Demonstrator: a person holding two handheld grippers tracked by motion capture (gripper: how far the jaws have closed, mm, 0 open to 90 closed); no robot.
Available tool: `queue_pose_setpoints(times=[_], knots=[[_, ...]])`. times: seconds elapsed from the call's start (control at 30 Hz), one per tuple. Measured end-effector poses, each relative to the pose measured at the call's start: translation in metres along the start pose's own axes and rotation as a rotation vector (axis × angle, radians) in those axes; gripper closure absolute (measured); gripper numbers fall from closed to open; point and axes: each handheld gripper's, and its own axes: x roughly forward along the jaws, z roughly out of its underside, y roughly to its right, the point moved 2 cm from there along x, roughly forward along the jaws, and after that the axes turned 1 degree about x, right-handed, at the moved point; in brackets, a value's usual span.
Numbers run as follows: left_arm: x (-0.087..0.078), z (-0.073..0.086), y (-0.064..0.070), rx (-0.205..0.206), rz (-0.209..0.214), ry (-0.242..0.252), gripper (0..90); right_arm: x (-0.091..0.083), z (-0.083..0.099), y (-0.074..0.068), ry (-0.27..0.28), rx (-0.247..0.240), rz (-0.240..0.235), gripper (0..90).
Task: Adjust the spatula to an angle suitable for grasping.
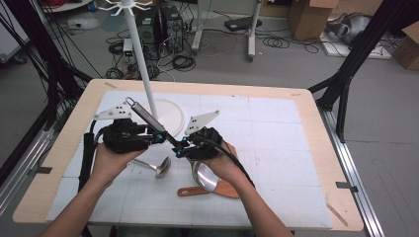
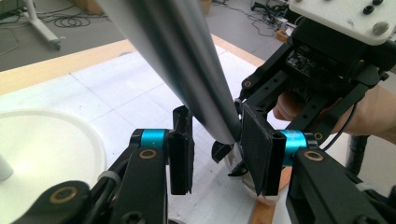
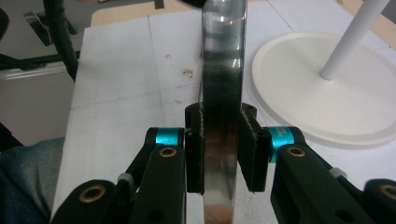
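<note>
Jaws of the right gripper [image 3: 223,154] clamp the spoon handle [image 3: 223,93]; the left gripper's [image 2: 217,154] jaws stand apart around it.

We see a silver, mirror-bright ladle handle [image 3: 223,93] between our black jaws with turquoise collars, a cream-white stand base [image 3: 327,88] beside it, a reddish-brown wooden spatula [image 1: 217,190] near that base, white gridded mat [image 1: 276,148], pale wood table [image 1: 316,123].

1. My left gripper [image 1: 157,138] and right gripper [image 1: 180,150] meet on one long metal utensil [image 1: 148,120], lifted above the mat.
2. A ladle [image 1: 159,167] and wooden spatula [image 1: 217,189] lie below.
3. The white stand [image 1: 165,114] sits just behind.
</note>
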Motion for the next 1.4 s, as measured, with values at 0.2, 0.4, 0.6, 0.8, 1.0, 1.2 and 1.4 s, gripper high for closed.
queue_pose_setpoints(times=[0.2,0.4,0.6,0.8,1.0,1.2,1.4], knots=[[-0.002,-0.002,0.001,-0.013,0.017,0.012,69.8,0.001,-0.006,-0.008,0.006,-0.002,0.004,74.6],[-0.006,-0.007,0.005,-0.011,0.061,0.024,72.0,0.000,-0.009,-0.009,0.033,-0.006,-0.018,74.5],[-0.009,-0.017,0.016,0.021,0.119,0.022,72.6,-0.010,-0.011,-0.017,0.060,-0.011,-0.053,74.5],[-0.010,-0.025,0.023,0.054,0.149,0.007,73.0,-0.015,-0.011,-0.018,0.093,-0.018,-0.093,74.3],[-0.012,-0.028,0.022,0.051,0.182,0.007,73.3,-0.015,-0.011,-0.018,0.114,-0.014,-0.152,73.9],[-0.015,-0.028,0.020,0.059,0.201,0.006,73.5,-0.013,-0.010,-0.017,0.118,-0.010,-0.187,75.6],[-0.015,-0.030,0.019,0.067,0.208,0.010,73.7,-0.013,-0.011,-0.018,0.129,-0.005,-0.178,76.8]])
